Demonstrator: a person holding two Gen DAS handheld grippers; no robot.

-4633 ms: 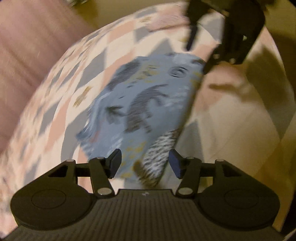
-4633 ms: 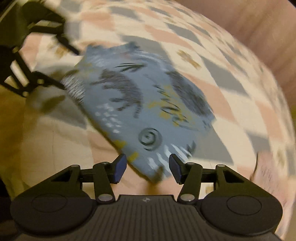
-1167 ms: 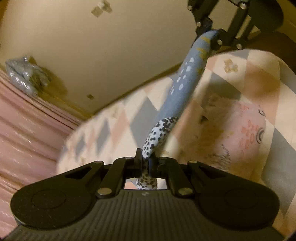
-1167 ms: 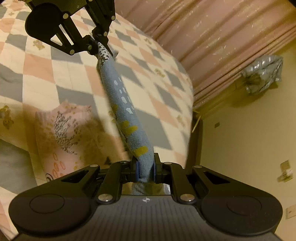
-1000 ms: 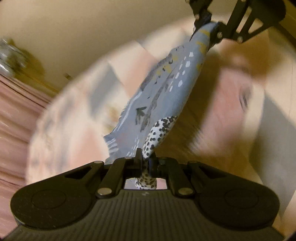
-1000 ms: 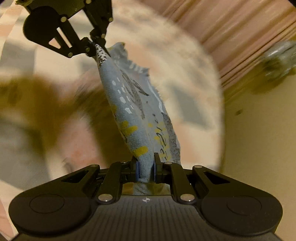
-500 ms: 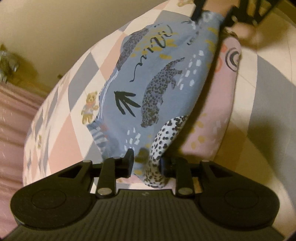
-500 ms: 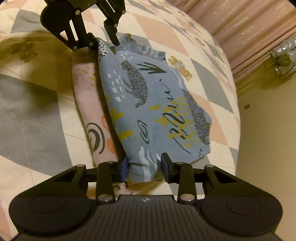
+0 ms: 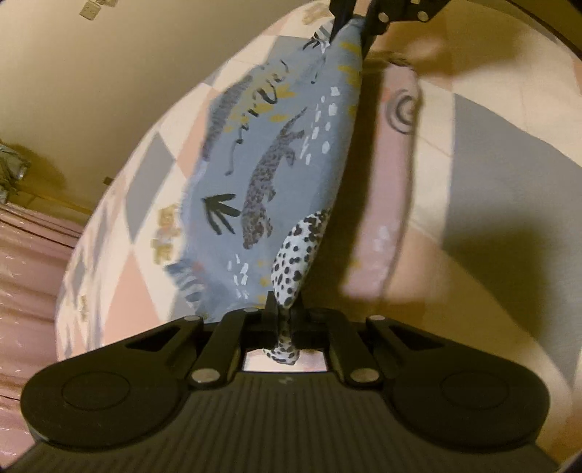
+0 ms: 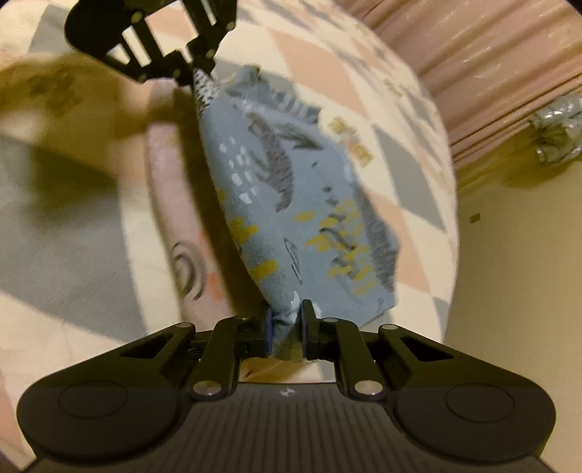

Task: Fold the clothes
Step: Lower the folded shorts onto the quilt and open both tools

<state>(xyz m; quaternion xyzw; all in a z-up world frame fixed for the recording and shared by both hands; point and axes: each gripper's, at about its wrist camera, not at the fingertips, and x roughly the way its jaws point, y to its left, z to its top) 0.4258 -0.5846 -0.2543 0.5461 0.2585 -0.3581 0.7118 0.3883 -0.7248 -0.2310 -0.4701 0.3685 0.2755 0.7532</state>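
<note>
In the left wrist view, the left gripper [image 9: 285,320] is pinched on the spotted corner of the blue leopard-print garment [image 9: 269,174], whose edge stretches taut to the right gripper [image 9: 349,22] while its body drapes onto the checked bedspread [image 9: 491,145], beside a pink garment [image 9: 393,203] lying flat. In the right wrist view, the right gripper [image 10: 285,329] is likewise clamped on a blue corner, so the garment [image 10: 309,203] hangs between both tools. I judge it mid-handling: not yet laid down as a finished fold, with lowering and release left.

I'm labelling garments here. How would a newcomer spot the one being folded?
On the checked quilt, look between the left tool and right tool. The blue cloth they pinch bears leopards and yellow marks, unlike the pink garment beside it.
</note>
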